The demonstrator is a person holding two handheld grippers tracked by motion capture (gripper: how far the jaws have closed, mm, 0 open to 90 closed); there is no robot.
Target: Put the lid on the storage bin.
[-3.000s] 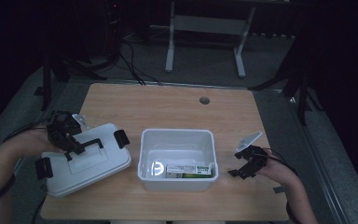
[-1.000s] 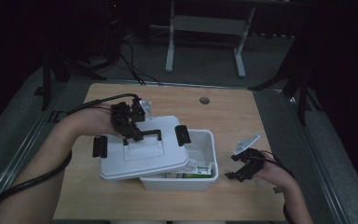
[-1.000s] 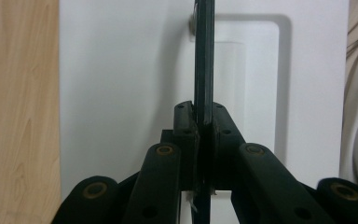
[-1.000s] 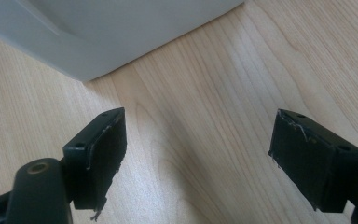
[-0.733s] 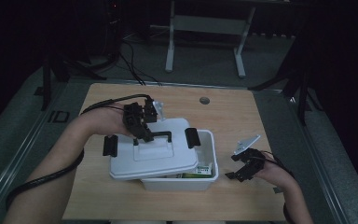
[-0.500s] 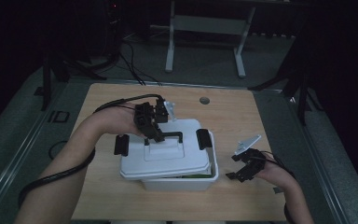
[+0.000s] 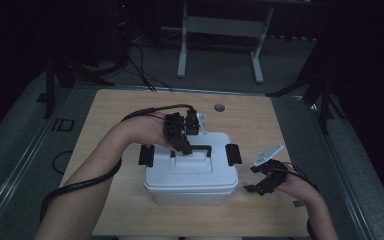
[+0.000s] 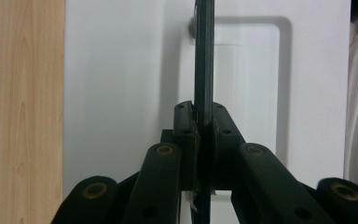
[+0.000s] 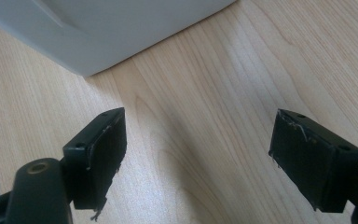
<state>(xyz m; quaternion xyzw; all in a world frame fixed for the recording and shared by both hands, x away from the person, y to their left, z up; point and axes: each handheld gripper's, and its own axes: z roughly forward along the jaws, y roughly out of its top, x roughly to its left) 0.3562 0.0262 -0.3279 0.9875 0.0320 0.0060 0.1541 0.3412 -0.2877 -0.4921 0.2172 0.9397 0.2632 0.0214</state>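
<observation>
High view – step: the left gripper is clamped on the thin black carry handle of the white rectangular plastic lid, which sits on the white plastic storage box at mid-table; judged, the lid is being seated
High view – count: one box, one lid, two black side latches, two grippers
High view – right gripper: near the box's right end, above the light wooden table
Left gripper view: jaws pinched together on the handle, lid beneath
Right gripper view: jaws wide apart, empty, over the table; box corner ahead
Next move: likely release the handle, then press both latches down, which calls for a level lid
</observation>
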